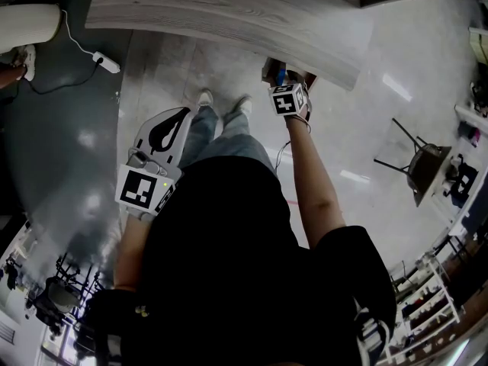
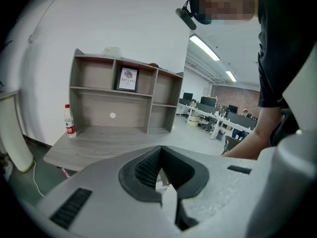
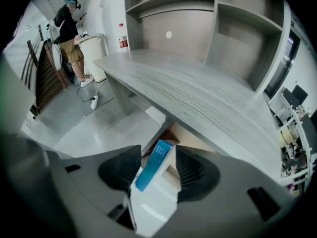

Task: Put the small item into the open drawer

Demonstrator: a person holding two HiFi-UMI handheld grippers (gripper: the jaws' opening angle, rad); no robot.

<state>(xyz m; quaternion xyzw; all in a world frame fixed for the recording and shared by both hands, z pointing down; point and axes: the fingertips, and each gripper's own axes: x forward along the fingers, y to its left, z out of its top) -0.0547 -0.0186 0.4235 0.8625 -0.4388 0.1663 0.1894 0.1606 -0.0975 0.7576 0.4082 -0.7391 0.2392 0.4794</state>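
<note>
right gripper (image 3: 158,158): ribbed jaws apart, slim blue-white box (image 3: 151,170) loose between | left gripper (image 2: 159,155): jaws together, empty | grey woodgrain desk (image 3: 198,98)

Grippers: two were held, the left gripper (image 2: 159,173) and the right gripper (image 3: 154,168)
Blue box (image 3: 155,161): one
Open drawer (image 3: 191,142): one
Desk (image 3: 198,99): one
Water bottle (image 2: 70,121): one
Shoes (image 1: 204,97): two
Power strip (image 1: 105,62): one

Closed hand-held gripper (image 2: 161,157), desk (image 2: 104,144) beyond
</note>
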